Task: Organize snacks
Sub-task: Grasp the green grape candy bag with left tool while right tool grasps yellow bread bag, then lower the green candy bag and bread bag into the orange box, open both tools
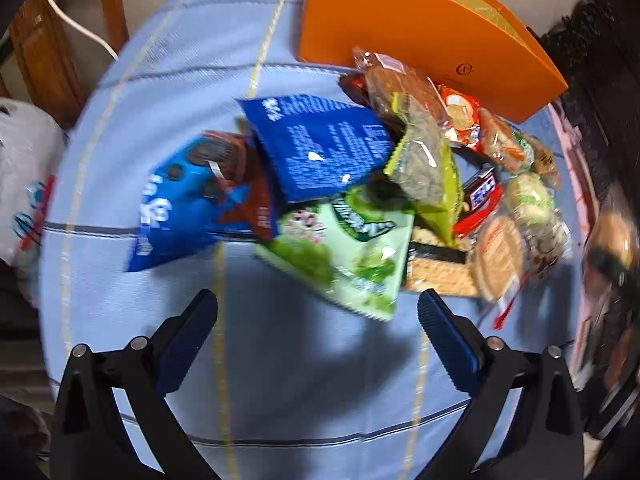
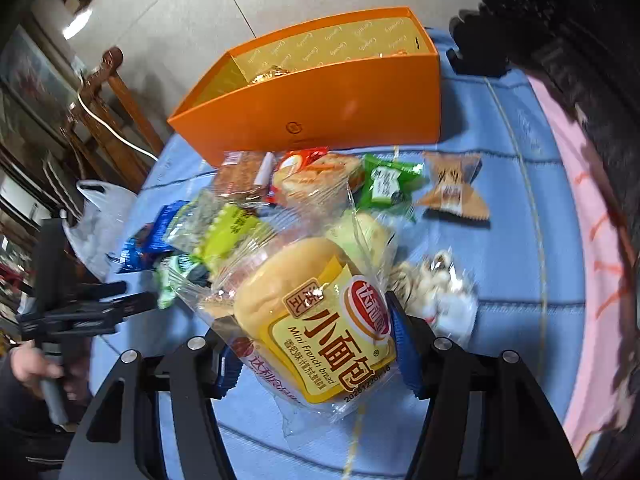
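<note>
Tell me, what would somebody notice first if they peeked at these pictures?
Probably the big orange box standing open at the far side of the blue tablecloth, with a colourful heap of snack packets spilled in front of it. Next, the mini French bread in its clear wrapper, right up close between the fingers of the right gripper. The left gripper is open above bare cloth near a green packet.

A home dining room: clothed table [image 2: 500, 184], wooden chair [image 2: 116, 92], tiled floor [image 2: 168, 12].
</note>
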A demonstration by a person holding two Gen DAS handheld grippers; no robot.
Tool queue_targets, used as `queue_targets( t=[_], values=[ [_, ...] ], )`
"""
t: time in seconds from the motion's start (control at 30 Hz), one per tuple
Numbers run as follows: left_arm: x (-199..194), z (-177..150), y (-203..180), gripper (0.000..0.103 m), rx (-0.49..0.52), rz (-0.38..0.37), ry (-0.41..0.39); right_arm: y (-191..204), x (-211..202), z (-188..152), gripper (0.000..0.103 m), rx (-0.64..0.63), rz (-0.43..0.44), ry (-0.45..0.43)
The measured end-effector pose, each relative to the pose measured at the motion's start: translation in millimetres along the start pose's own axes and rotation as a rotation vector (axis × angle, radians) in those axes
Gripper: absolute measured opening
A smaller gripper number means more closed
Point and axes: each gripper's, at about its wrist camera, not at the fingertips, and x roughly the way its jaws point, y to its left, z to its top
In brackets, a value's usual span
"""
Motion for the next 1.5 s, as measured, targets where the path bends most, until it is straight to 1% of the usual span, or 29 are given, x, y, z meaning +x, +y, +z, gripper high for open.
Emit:
queue_targets(
  t=[0.07,0.1,0.13,0.17,0.2,0.23,0.27,0.33,0.37,0.4,0.43,0.47,0.5,0.57,0.63,0.7,0.77,0.87,1.0,1.13,1.23,1.3,1.37,1.5],
  values=[
    [8.2,4.4,-4.2,0.098,-0.007,-0.015,0.012,2.8,-3.8,-5.0,0.063,0.004,0.017,-0.001],
    [12.5,6.5,-6.3,0.096,-0.004,-0.018,0.014,4.7,-4.1,-6.5,0.063,0.001,0.021,0.000],
    [18.8,9.8,-7.6,0.091,0.002,-0.018,0.021,5.9,-4.5,-7.3,0.063,-0.001,0.024,0.000],
    [29.8,15.2,-6.5,0.070,-0.006,-0.013,0.045,7.2,-6.3,-9.1,0.063,-0.006,0.027,0.001],
    [40.3,19.7,-2.7,0.071,-0.029,-0.013,0.077,9.7,-6.2,-10.1,0.063,-0.009,0.029,0.003],
    [41.4,25.5,-1.1,0.071,-0.058,-0.032,0.052,11.9,-5.6,-10.5,0.063,-0.012,0.033,0.006],
    [43.8,28.8,-2.5,0.067,-0.061,-0.020,0.058,14.4,-5.9,-11.9,0.063,-0.014,0.036,0.006],
    [47.3,34.2,-8.0,0.064,-0.028,0.019,0.057,19.6,-5.9,-13.0,0.063,-0.022,0.043,0.009],
    [48.1,33.7,-10.9,0.058,-0.001,0.044,0.054,23.1,-5.0,-12.8,0.063,-0.028,0.044,0.013],
    [47.0,31.7,-10.7,0.041,0.014,0.069,0.051,26.6,-4.9,-12.7,0.063,-0.036,0.046,0.015],
    [46.1,29.8,-9.9,0.028,0.019,0.047,0.054,30.1,-5.2,-12.5,0.063,-0.042,0.053,0.014],
    [42.9,25.7,-6.7,0.024,0.012,0.001,0.058,31.8,-5.3,-12.4,0.063,-0.045,0.058,0.015],
    [38.3,20.6,-3.6,0.021,0.010,-0.010,0.052,33.9,-5.3,-11.9,0.063,-0.050,0.061,0.015],
    [25.3,7.6,3.3,0.021,0.015,-0.016,0.027,37.2,-5.2,-11.0,0.063,-0.058,0.067,0.016],
    [10.8,-5.8,10.1,0.021,0.006,-0.047,0.008,38.8,-4.0,-9.5,0.063,-0.062,0.072,0.018],
    [-4.7,-17.8,15.6,0.021,0.011,-0.047,-0.019,41.5,-2.0,-8.4,0.063,-0.065,0.078,0.023],
    [-19.6,-26.8,21.4,0.021,-0.001,-0.074,-0.040,44.6,-0.2,-7.3,0.063,-0.069,0.089,0.027],
    [-40.8,-30.3,24.2,0.021,-0.006,-0.094,-0.084,50.5,0.6,-5.6,0.063,-0.084,0.102,0.026],
    [-68.7,-21.6,24.4,0.021,-0.005,-0.134,-0.136,57.3,-4.0,-1.0,0.063,-0.098,0.122,0.012],
    [-88.6,-2.7,10.7,0.021,0.033,-0.154,-0.184,57.2,-18.5,13.6,0.063,-0.099,0.135,-0.035],
    [-106.7,26.2,-5.7,0.021,0.076,-0.168,-0.238,54.8,-33.6,31.9,0.063,-0.092,0.130,-0.096],
    [-116.5,45.4,-12.3,0.022,0.088,-0.187,-0.268,50.4,-46.0,51.7,0.063,-0.086,0.122,-0.154],
    [-126.0,70.4,-24.7,0.022,0.108,-0.182,-0.308,43.0,-56.7,75.7,0.063,-0.069,0.118,-0.215],
    [-130.5,120.8,-45.3,0.022,0.117,-0.180,-0.344,28.4,-57.3,125.1,0.063,-0.029,0.115,-0.294]
  ],
)
